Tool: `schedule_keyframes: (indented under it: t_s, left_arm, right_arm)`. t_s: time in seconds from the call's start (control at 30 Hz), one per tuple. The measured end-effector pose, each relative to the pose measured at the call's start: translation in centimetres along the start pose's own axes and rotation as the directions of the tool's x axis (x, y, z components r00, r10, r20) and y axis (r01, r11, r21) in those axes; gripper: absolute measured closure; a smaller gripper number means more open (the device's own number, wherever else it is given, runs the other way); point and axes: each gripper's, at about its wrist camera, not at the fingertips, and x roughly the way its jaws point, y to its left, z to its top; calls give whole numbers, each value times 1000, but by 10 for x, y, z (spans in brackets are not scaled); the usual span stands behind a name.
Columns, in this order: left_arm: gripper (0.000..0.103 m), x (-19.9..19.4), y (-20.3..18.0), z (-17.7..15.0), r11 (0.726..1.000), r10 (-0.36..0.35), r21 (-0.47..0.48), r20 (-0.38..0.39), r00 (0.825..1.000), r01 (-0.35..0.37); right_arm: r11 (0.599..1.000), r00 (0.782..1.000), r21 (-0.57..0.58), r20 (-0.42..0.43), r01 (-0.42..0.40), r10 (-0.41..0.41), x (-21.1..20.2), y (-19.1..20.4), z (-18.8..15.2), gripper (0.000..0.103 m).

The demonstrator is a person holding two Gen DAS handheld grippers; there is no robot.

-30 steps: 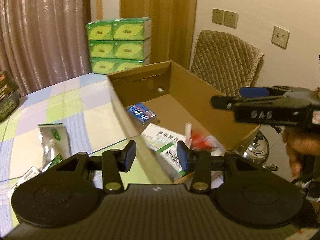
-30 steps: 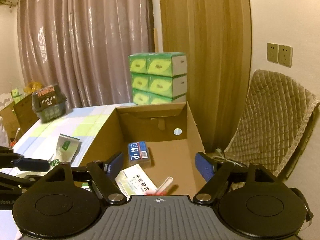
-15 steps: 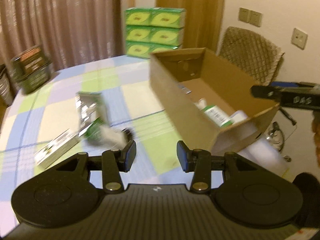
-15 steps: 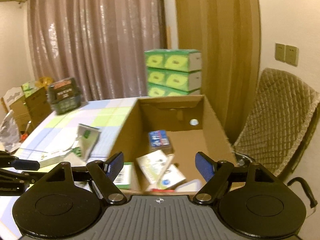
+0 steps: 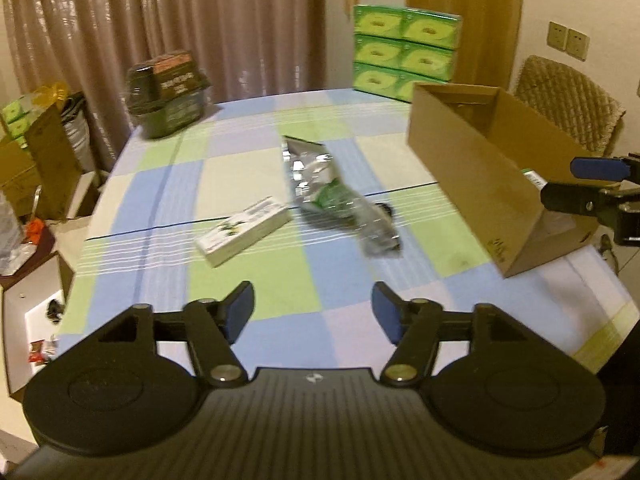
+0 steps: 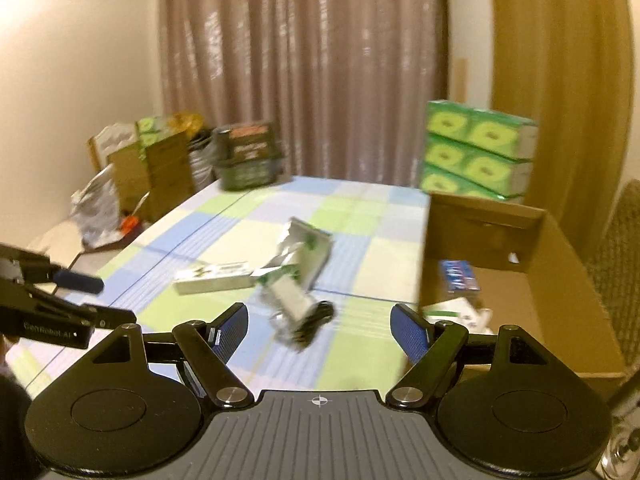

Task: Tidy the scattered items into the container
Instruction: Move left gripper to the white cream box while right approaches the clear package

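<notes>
Crinkled silver-green pouch [image 5: 320, 184], white box [image 5: 244, 231] beside

So the tabletop [image 5: 256, 268] has a checked cloth in blue, green and cream squares. At its far end there's a stack of green tissue packs [image 5: 404, 58], three rows high, and a dark green basket [image 5: 170, 114] with a dark package sitting in it. Pinkish-brown curtains [image 6: 320, 72] hang behind all that, next to a wooden door [image 6: 560, 92]. A quilted chair [image 5: 568, 96] stands off to the side, and some cardboard boxes [image 6: 160, 168] are piled up in the corner.
</notes>
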Motion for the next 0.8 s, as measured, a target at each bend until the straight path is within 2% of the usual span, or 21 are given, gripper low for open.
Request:
schedule_keyframes:
  t_s: [0.27, 0.43, 0.8]
  left_arm:
    - [25, 5, 43, -17, 999, 45, -25, -31, 999, -46]
    - [23, 20, 62, -21, 999, 24, -35, -54, 998, -26]
    - [22, 79, 78, -9, 997, -7, 82, -101, 995, 15]
  right_arm:
    - [998, 998, -55, -64, -30, 27, 30, 26, -6, 27]
    - [998, 994, -47, -109, -37, 32, 50, 33, -11, 27]
    - [999, 983, -32, -185, -23, 17, 100, 35, -19, 27]
